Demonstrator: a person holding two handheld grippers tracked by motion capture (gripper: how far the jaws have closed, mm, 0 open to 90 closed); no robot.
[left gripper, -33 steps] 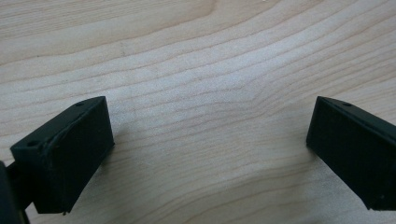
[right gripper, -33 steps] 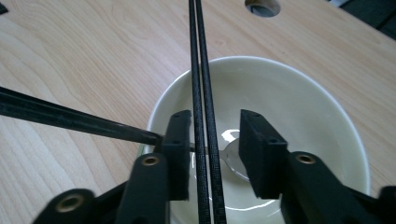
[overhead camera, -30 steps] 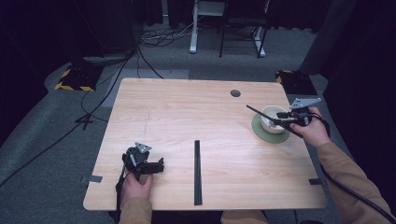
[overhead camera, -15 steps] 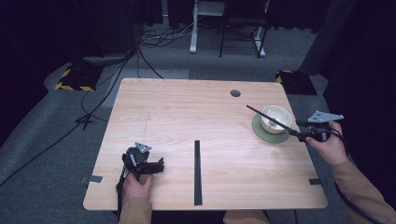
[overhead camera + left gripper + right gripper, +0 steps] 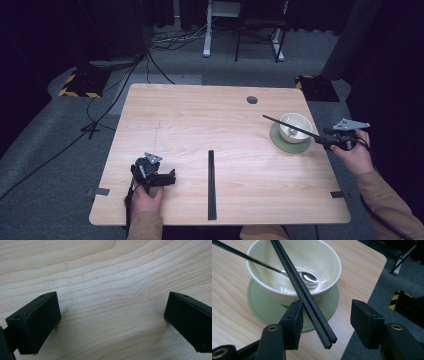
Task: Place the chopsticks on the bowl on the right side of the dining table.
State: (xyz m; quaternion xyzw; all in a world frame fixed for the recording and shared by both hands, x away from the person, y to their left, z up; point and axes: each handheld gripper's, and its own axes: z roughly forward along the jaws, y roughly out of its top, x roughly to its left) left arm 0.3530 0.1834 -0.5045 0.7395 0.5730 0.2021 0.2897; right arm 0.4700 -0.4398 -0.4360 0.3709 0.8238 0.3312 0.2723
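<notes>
A cream bowl (image 5: 296,125) stands on a green coaster (image 5: 280,144) near the table's right edge, with a metal spoon (image 5: 308,277) inside it. A pair of black chopsticks (image 5: 297,287) lies across the bowl's rim. Their near end sticks out between the jaws of my right gripper (image 5: 328,317), close to the left jaw and well clear of the right one. Those jaws have just been opening and do not press on the sticks. My right gripper (image 5: 322,140) sits just right of the coaster. My left gripper (image 5: 112,315) rests open over bare wood at the front left (image 5: 171,178).
A second pair of black chopsticks (image 5: 211,185) lies lengthwise on the wooden table (image 5: 200,120) at the front centre. A round cable hole (image 5: 252,100) is at the back right. The table's right edge and grey floor (image 5: 374,290) lie just past the bowl.
My right gripper has drawn back to the right from over the bowl to past the coaster. The chopsticks stay across the bowl. My left gripper has not moved.
</notes>
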